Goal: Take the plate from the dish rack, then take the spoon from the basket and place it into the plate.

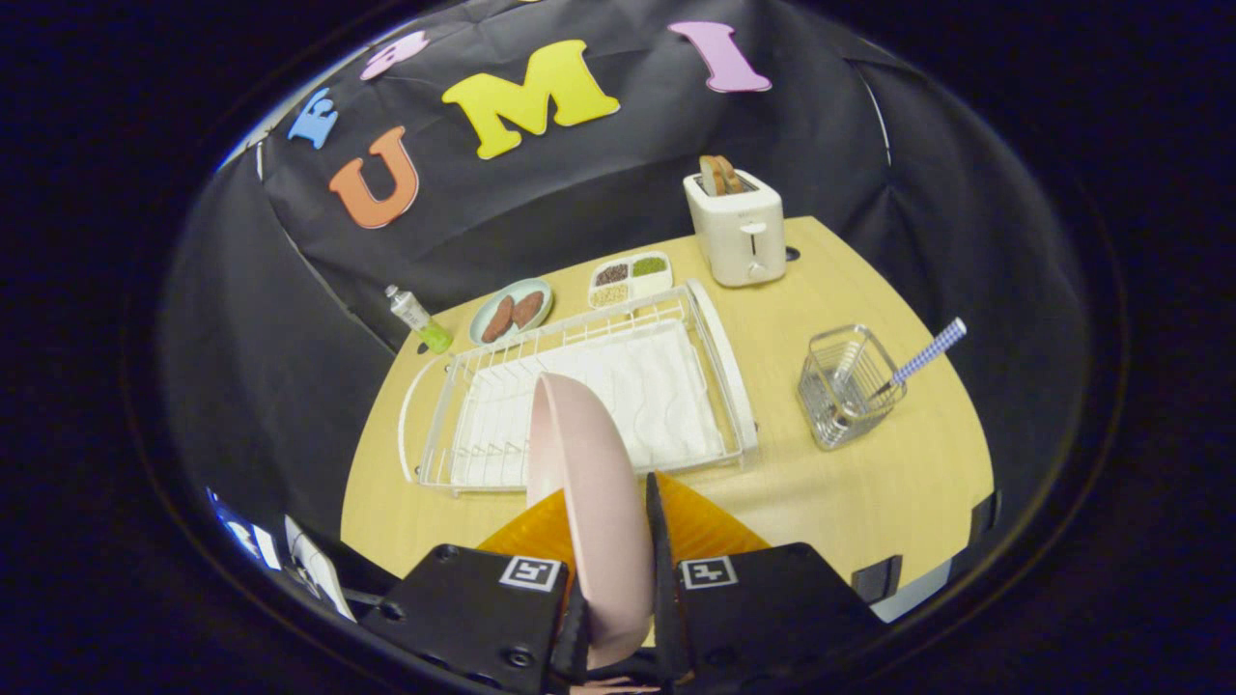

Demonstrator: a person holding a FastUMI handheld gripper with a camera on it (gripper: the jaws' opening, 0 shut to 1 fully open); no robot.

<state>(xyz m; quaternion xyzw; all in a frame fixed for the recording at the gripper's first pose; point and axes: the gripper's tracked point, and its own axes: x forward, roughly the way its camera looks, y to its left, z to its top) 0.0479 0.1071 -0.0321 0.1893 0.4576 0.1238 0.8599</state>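
— Where are you working?
— Wooden table (821,483) in a black-cloth booth; toaster (736,227) at the back.
— What do you hold?
— Your gripper (618,560) is closed on the pink plate (579,463), held on edge above the white dish rack (579,396).
— What's left?
— Set the plate down, then fetch the spoon (922,359) from the wire basket (845,386), off beyond your fingers, well apart.

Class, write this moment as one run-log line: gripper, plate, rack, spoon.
gripper: shut on pink plate, held on edge | dish rack: beyond fingers | spoon: in wire basket | step: plate not yet set down
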